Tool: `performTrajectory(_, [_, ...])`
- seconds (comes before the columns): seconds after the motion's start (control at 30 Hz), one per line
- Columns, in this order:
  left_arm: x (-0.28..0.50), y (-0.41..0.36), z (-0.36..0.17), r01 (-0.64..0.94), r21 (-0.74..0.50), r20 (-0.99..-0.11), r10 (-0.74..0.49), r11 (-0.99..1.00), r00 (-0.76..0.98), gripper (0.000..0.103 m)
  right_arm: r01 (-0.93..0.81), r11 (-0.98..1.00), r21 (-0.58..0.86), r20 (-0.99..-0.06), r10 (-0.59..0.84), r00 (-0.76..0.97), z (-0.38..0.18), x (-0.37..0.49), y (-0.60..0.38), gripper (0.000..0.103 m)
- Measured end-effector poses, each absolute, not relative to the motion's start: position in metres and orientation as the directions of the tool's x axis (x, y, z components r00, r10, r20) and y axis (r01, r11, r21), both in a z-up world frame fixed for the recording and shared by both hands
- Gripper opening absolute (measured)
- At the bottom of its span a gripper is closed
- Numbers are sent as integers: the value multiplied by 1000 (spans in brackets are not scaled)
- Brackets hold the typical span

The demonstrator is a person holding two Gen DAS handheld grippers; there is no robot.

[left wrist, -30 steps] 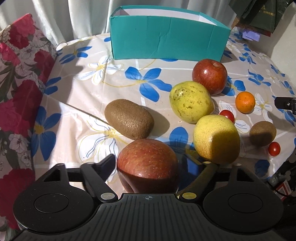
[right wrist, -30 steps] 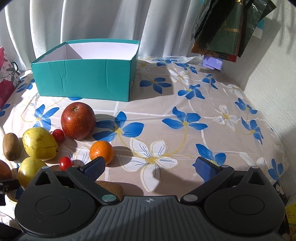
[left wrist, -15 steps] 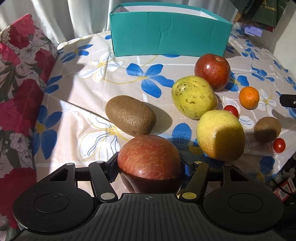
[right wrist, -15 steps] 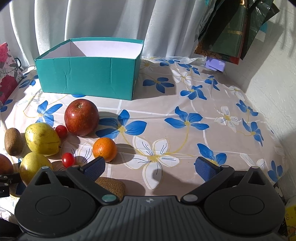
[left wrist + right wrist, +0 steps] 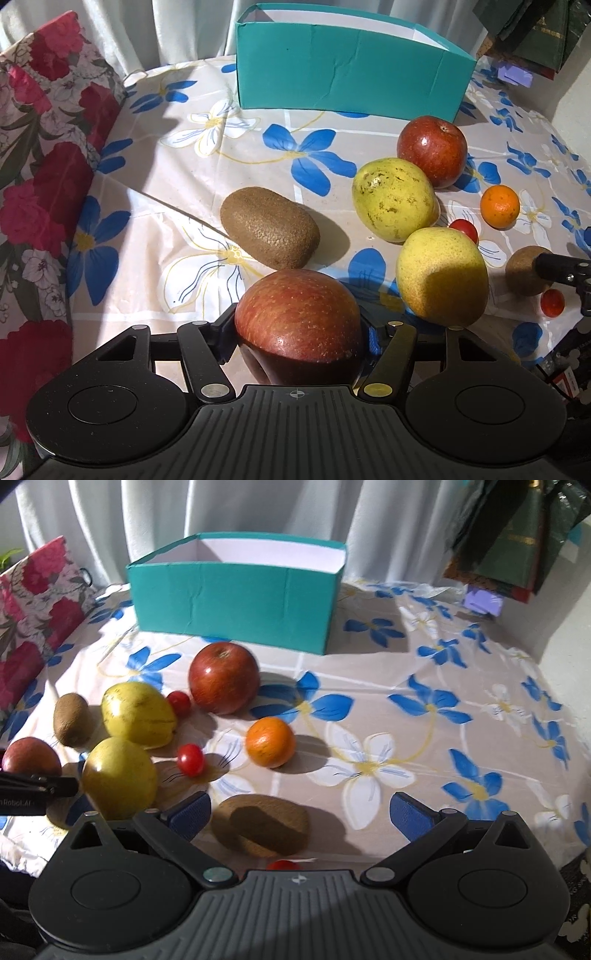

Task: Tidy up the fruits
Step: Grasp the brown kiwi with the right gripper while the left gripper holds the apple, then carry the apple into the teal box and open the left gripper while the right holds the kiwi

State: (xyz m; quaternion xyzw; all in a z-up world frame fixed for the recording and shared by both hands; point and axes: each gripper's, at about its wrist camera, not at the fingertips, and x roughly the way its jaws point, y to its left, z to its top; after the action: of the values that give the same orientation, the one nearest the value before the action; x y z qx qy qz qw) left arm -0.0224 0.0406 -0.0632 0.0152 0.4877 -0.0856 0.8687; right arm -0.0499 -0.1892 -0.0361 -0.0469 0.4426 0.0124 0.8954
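Over on the left, the left tool point(image 5: 299, 334) has its two fingers pressed against the sides of a red apple point(image 5: 298, 317), which sits right at the near edge of the counter point(image 5: 155, 236). From here I can't say whether the apple is off the cloth yet or merely clamped where it lay. By my reading this is the pickup step for the first fruit: nothing shows above the rim of the teal box point(image 5: 347, 70) at the back of the counter, though its floor is hidden from these angles.

Just beyond the held apple lies a large kiwi point(image 5: 269, 232), then to the right two yellow-green pears point(image 5: 393, 199), one behind the other, a second red apple point(image 5: 431, 150) nearest the box, a small orange point(image 5: 499, 206), cherry tomatoes point(image 5: 190, 760) and a smaller kiwi point(image 5: 260, 829).

That smaller kiwi lies just ahead of the right tool point(image 5: 299, 812), whose blue-padded fingers stand wide apart with nothing between them. It looks poised for a grab of its own.

The next move for the left side, I'd judge, is a lift high enough to clear the large kiwi and the box's front wall, then a carry forward and a release inside. The apple is round and glossy, so the grip needs to stay firm on the way.
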Motion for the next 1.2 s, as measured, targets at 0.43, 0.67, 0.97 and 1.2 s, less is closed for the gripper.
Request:
performTrajectory(0.43, [-22,42,-60,156,-72,-850,-142,985,507,68,-119,992,-27,-854,39,519,-60,-35,-180,69])
performTrajectory(0.67, [-21,44,-54,146,-80,-843,-145,986,517,68,-116,992,-40,-836,30,548,-55,-33,-182,68])
performTrajectory(0.97, [-16,40,-30,149,-70,-820,-142,986,554,68,-105,994,-26,-797,43,603,-37,-27,-188,68])
performTrajectory(1.2, [0,27,-2,167,-51,-784,-143,985,604,68,-107,994,-6,-760,66,646,-22,-12,-195,68])
